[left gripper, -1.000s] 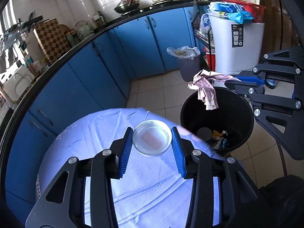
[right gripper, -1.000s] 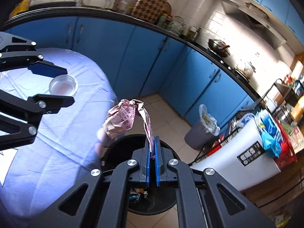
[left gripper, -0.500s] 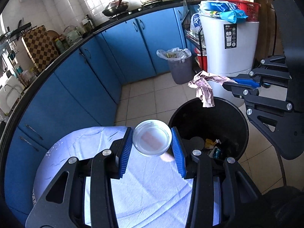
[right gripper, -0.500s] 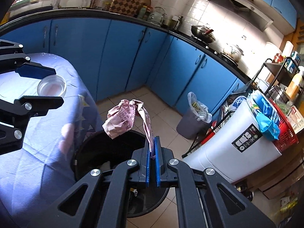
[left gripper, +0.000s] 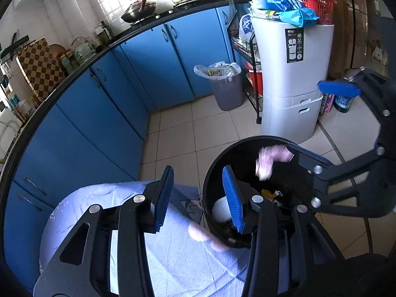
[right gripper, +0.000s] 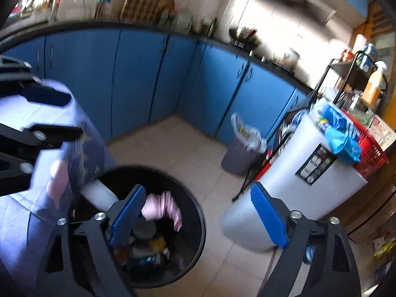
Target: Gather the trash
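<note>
progress: both drops look done, desk check left | crumpled pink paper wad (left gripper: pixel 268 159) blurry, falling inside the round black trash bin (left gripper: pixel 210 173); clear plastic lid (left gripper: pixel 221 209) in there too | left gripper (left gripper: pixel 196 198) and right gripper (right gripper: pixel 198 212) fingers spread, empty | half a second ago both were clamped on those

We see a matt black plastic bin (left gripper: pixel 247 148) beside a table under soft, wrinkled pale-blue cloth (left gripper: pixel 173 255). Beyond the bin, glossy beige floor tiles (left gripper: pixel 173 133) meet smooth blue cabinet doors (left gripper: pixel 153 57). Inside it lies crumpled pink paper (right gripper: pixel 163 209).
</note>
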Action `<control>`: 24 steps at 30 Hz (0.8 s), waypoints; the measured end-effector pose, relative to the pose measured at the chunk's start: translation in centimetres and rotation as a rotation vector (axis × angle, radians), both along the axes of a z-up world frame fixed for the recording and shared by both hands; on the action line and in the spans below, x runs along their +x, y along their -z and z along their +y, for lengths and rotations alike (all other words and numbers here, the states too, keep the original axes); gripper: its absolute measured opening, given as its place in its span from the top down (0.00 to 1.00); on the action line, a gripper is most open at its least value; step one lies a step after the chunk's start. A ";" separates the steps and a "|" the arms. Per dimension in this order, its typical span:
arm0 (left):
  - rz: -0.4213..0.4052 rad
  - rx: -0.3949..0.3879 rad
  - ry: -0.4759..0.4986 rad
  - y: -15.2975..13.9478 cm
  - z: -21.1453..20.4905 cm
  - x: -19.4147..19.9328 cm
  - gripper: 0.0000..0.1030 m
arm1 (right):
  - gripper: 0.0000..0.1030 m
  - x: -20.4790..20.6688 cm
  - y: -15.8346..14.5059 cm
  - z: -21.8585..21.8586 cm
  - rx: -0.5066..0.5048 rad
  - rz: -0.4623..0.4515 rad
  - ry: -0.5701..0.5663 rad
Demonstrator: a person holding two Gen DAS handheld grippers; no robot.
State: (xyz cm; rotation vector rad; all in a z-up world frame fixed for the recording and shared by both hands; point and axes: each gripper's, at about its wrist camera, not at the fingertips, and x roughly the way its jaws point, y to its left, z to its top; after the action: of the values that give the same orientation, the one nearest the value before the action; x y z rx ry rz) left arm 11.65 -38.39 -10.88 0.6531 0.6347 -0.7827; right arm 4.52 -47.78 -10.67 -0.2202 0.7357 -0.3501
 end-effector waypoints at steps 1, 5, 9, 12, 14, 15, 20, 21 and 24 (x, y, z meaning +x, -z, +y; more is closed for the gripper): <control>0.002 0.000 0.001 0.0 -0.3 0.1 0.58 | 0.17 0.0 -0.1 -0.2 0.002 0.002 0.006; 0.007 0.000 0.006 0.1 -1.0 0.3 0.58 | 0.17 0.1 0.0 -1.1 0.000 0.006 0.031; 0.004 0.000 0.017 0.0 -1.6 0.2 0.58 | 0.17 -0.3 0.0 -1.7 0.001 0.004 0.042; 0.004 0.005 0.013 0.1 -2.1 0.2 0.29 | 0.17 -0.4 0.2 -2.4 0.008 0.007 0.048; -0.022 -0.014 0.005 -0.2 -2.0 0.0 0.12 | 0.17 -0.5 0.3 -2.6 0.009 0.009 0.050; -0.029 -0.024 0.012 -0.4 -2.0 -0.2 0.12 | 0.17 -0.5 0.4 -2.6 0.010 0.009 0.051; -0.043 -0.011 0.014 -0.6 -2.4 -0.5 0.07 | 0.17 -0.7 0.4 -2.7 0.012 0.007 0.052; -0.037 -0.013 0.009 -0.6 -2.4 -0.4 0.05 | 0.17 -0.7 0.4 -2.7 0.014 0.007 0.052; -0.013 -0.014 -0.005 -0.6 -2.1 0.1 0.03 | 0.17 -0.9 0.4 -2.7 0.016 0.007 0.054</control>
State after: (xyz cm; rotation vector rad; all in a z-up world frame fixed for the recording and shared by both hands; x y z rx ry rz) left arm 11.75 -40.48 -10.33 0.6431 0.6185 -0.7766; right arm 3.61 -50.52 -11.10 -0.1864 0.7523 -0.3948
